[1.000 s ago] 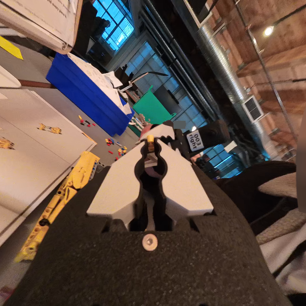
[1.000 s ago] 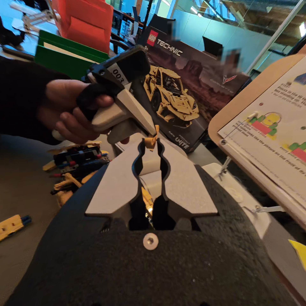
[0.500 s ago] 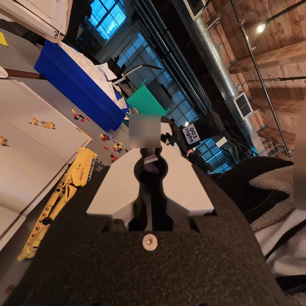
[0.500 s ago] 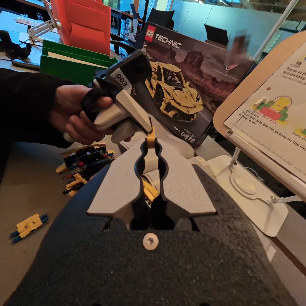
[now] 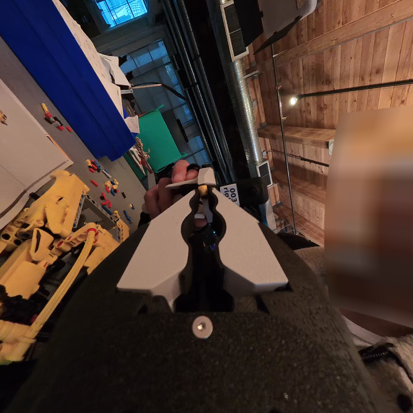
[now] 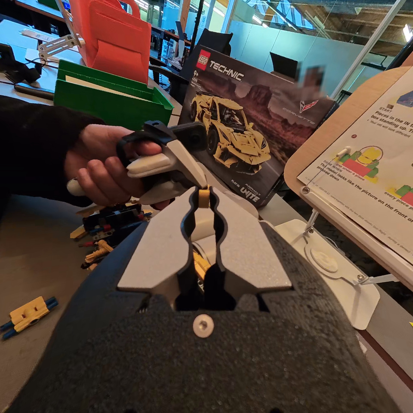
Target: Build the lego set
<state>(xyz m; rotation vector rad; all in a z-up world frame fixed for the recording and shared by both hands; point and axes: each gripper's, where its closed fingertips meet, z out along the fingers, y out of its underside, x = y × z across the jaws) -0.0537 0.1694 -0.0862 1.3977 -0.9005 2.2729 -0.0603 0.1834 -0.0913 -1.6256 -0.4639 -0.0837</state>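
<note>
The right gripper [image 6: 203, 194] is clamped on a small yellow lego piece [image 6: 203, 198] at its fingertips. The left gripper [image 5: 203, 190] meets it tip to tip; a yellow piece sits at its tips too, but whether its fingers pinch that piece or only touch it cannot be told.

Compared with a second ago, the two grippers have stayed nose to nose. The left wrist view has rolled and dropped closer to the bench [image 5: 125, 178], so the yellow lego car body [image 5: 51, 241], which was a thin strip to the left of the gripper, now fills the lower left. In the right wrist view the yellow piece now stands straight between the fingers where earlier it looked crooked.

Only the left wrist view shows the car body, loose red, blue and yellow pieces [image 5: 105, 185] on the bench beyond it, a blue bin [image 5: 67, 85] and the hand [image 5: 165, 190] holding the right gripper.

Only the right wrist view shows the set's box [image 6: 252, 125] standing behind the gripper tips, a green bin [image 6: 107, 100] to its left, a black sub-assembly [image 6: 111, 221] below the hand [image 6: 105, 169] that holds the left gripper, a small yellow block with blue pins [image 6: 29, 312] at far left, and an instruction board [image 6: 366, 161] on a white stand to the right.
</note>
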